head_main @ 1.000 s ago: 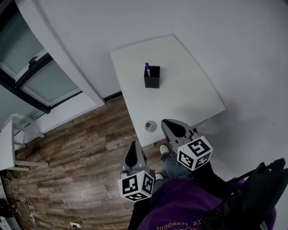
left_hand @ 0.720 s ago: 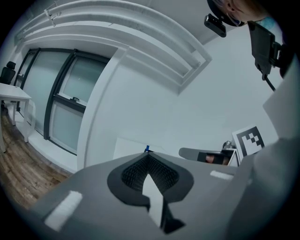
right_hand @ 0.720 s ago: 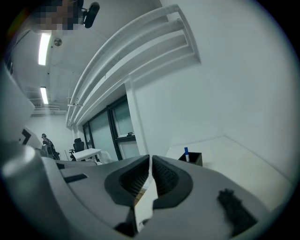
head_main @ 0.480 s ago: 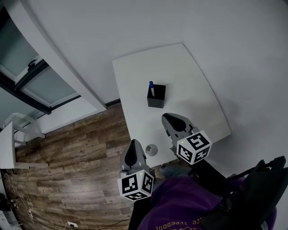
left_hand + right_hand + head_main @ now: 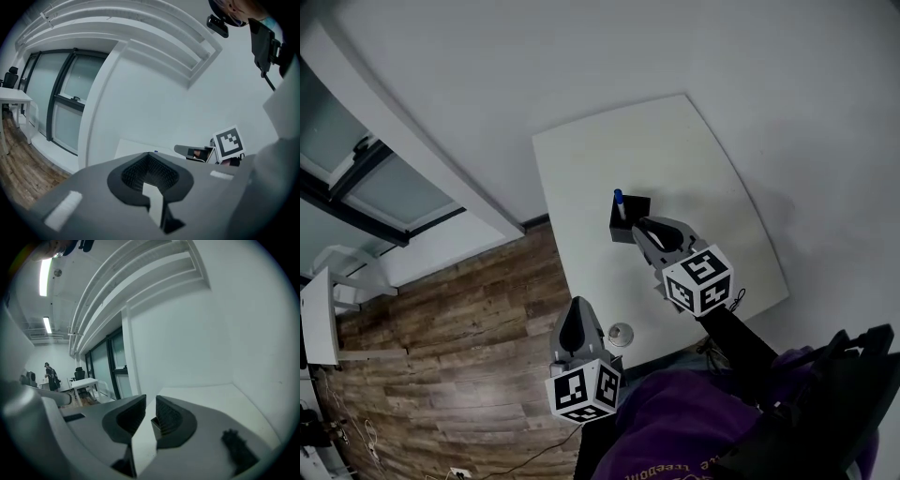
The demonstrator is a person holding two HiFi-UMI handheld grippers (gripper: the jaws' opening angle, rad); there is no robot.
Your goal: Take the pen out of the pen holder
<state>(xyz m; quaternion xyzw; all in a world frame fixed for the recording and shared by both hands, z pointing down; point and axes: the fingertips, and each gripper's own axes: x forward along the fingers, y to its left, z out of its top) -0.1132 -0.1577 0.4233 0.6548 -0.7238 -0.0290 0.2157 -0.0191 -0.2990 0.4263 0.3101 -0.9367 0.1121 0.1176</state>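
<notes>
A black square pen holder (image 5: 628,223) stands in the middle of the white table (image 5: 694,159), with a blue pen (image 5: 620,200) sticking up from its left side. My right gripper (image 5: 645,226) hovers right beside the holder's near right corner, its tips over the rim, jaws a narrow gap apart with nothing between them. In the right gripper view the gripper (image 5: 150,401) shows only the table through that gap. My left gripper (image 5: 577,307) hangs low beside the table's near left edge, shut and empty; in its own view the gripper (image 5: 150,158) points at the wall.
A small round silver thing (image 5: 621,333) lies by the table's near corner. Wood floor (image 5: 441,337) spreads to the left, with a glass partition (image 5: 384,187) and a white desk (image 5: 319,314) beyond. White walls close the table's far and right sides.
My right gripper has moved forward across the table, from near its front edge up to the pen holder. The left gripper has stayed low by the table's near edge.
</notes>
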